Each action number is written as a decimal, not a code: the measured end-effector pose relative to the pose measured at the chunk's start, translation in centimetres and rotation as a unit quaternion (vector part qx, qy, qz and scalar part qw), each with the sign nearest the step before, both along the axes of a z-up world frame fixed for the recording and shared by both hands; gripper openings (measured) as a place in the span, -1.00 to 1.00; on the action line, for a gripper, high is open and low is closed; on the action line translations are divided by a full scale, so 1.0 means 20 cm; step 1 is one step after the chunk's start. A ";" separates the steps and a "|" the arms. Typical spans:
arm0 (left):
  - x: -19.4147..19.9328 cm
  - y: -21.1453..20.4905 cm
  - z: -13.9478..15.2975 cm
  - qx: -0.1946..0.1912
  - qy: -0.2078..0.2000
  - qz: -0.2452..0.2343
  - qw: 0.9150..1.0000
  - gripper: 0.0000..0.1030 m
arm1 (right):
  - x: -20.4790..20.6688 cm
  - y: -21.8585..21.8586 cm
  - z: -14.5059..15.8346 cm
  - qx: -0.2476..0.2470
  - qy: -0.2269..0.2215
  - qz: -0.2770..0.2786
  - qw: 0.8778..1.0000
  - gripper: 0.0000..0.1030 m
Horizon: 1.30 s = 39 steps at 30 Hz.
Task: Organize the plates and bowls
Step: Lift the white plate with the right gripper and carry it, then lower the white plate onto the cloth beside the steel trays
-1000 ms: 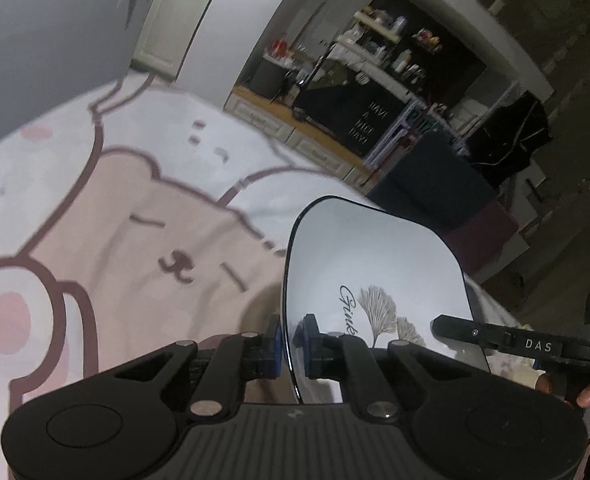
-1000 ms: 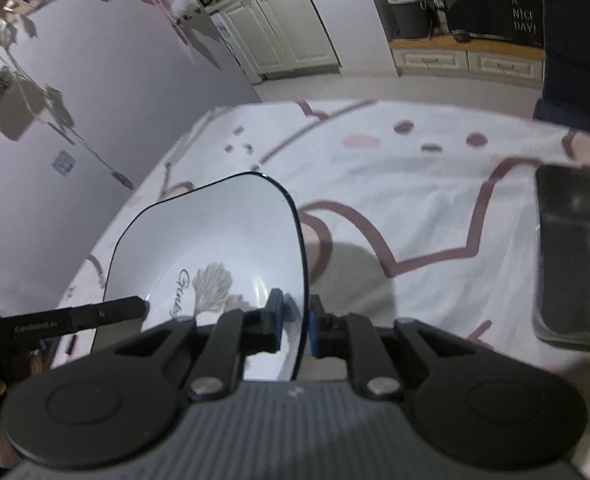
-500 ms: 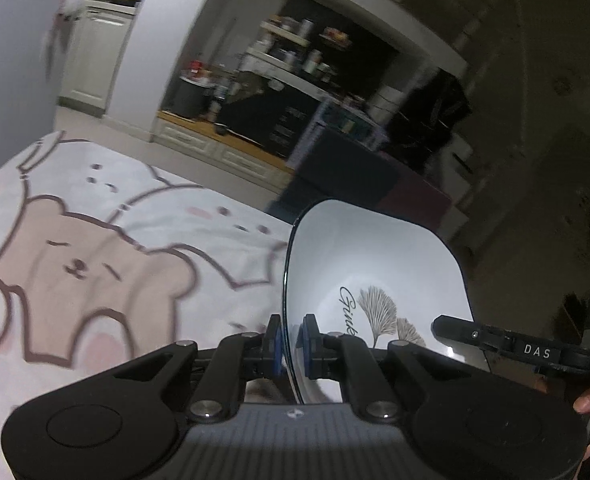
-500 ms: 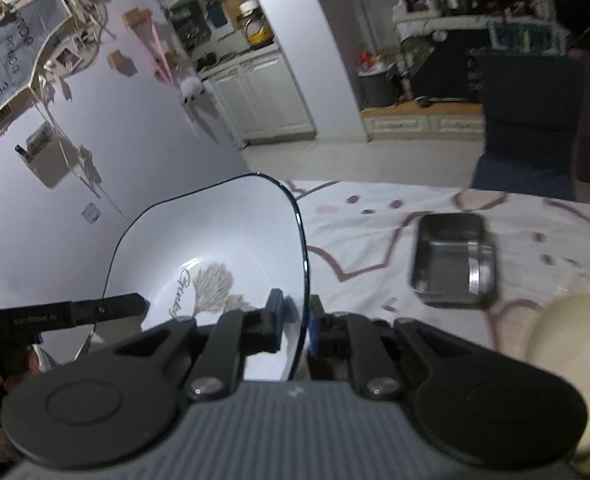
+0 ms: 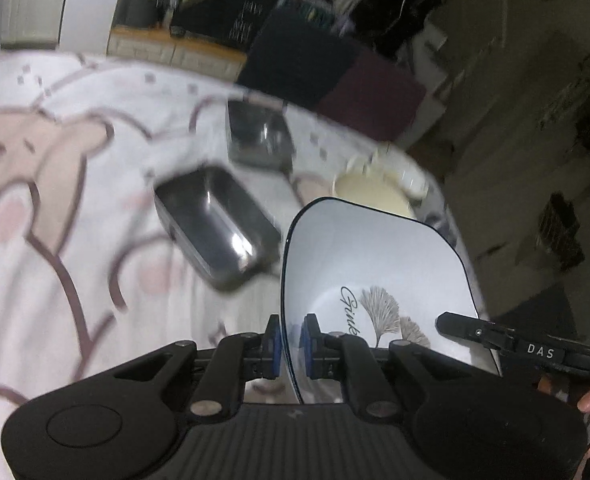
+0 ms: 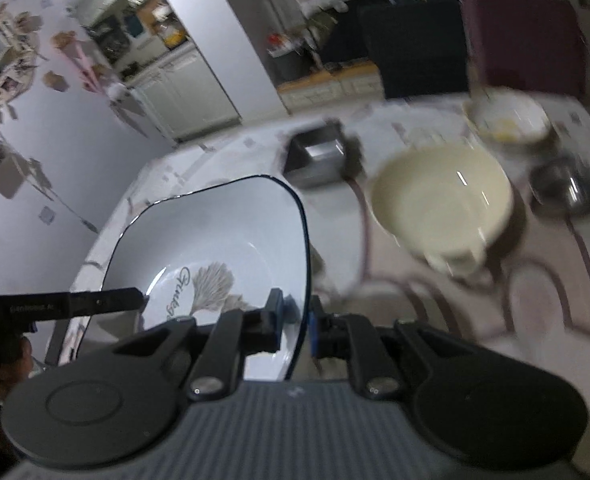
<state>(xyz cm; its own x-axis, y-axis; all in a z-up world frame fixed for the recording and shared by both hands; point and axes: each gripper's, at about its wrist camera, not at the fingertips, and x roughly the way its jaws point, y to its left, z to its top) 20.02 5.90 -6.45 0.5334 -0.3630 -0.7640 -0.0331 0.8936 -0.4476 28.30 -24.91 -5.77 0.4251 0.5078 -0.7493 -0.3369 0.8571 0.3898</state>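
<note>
A white square plate (image 5: 375, 276) with a dark rim and a leaf drawing hangs tilted above the table, held at two opposite edges. My left gripper (image 5: 289, 344) is shut on its left rim, blue pads on both sides of the edge. In the right wrist view the same plate (image 6: 215, 248) has my right gripper (image 6: 297, 324) shut on its right rim. Each view shows one finger of the other gripper reaching onto the plate: the right one (image 5: 475, 330) and the left one (image 6: 107, 302). A cream bowl (image 6: 441, 204) stands on the table just ahead of the plate.
On the bear-print tablecloth (image 5: 55, 208) lie a steel rectangular tray (image 5: 215, 228) and a second one (image 5: 259, 136) behind it. Further right are a white bowl (image 6: 505, 120) and a small steel vessel (image 6: 567, 192). Dark chairs stand past the table's far edge.
Both grippers have carried the plate sideways across the table, still gripping its rims. The bare cloth has given way to the steel trays and bowls, now close under the plate.
</note>
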 end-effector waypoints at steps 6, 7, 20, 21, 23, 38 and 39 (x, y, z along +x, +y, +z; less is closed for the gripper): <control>0.04 -0.10 -0.22 -0.001 0.057 -0.008 0.998 -0.73 | -0.02 -0.08 -0.18 -0.033 0.065 -0.021 0.997 -0.70; 0.05 -0.11 -0.24 -0.001 0.066 -0.007 0.998 -0.73 | -0.03 -0.09 -0.22 -0.040 0.071 -0.022 0.996 -0.69; 0.31 -0.19 -0.44 0.015 0.123 0.007 0.992 -0.68 | 0.11 -0.08 -0.42 -0.078 0.140 -0.066 0.985 -0.66; 0.32 -0.19 -0.45 0.015 0.126 0.009 0.992 -0.68 | 0.15 -0.08 -0.43 -0.079 0.143 -0.068 0.984 -0.66; 0.34 -0.19 -0.46 0.018 0.132 0.011 0.991 -0.67 | 0.17 -0.07 -0.45 -0.081 0.149 -0.072 0.983 -0.66; 0.41 -0.20 -0.51 0.028 0.147 0.016 0.989 -0.61 | 0.23 -0.07 -0.50 -0.088 0.165 -0.070 0.980 -0.65; 0.41 -0.20 -0.51 0.028 0.148 0.015 0.988 -0.61 | 0.23 -0.07 -0.50 -0.089 0.165 -0.068 0.980 -0.65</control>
<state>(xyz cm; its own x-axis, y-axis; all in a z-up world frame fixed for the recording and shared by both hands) 28.26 1.91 -16.75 0.2925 -0.3025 -0.9072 -0.1820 0.9137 -0.3634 32.92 -26.36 -15.79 0.1991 0.3121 -0.9289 -0.0944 0.9496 0.2988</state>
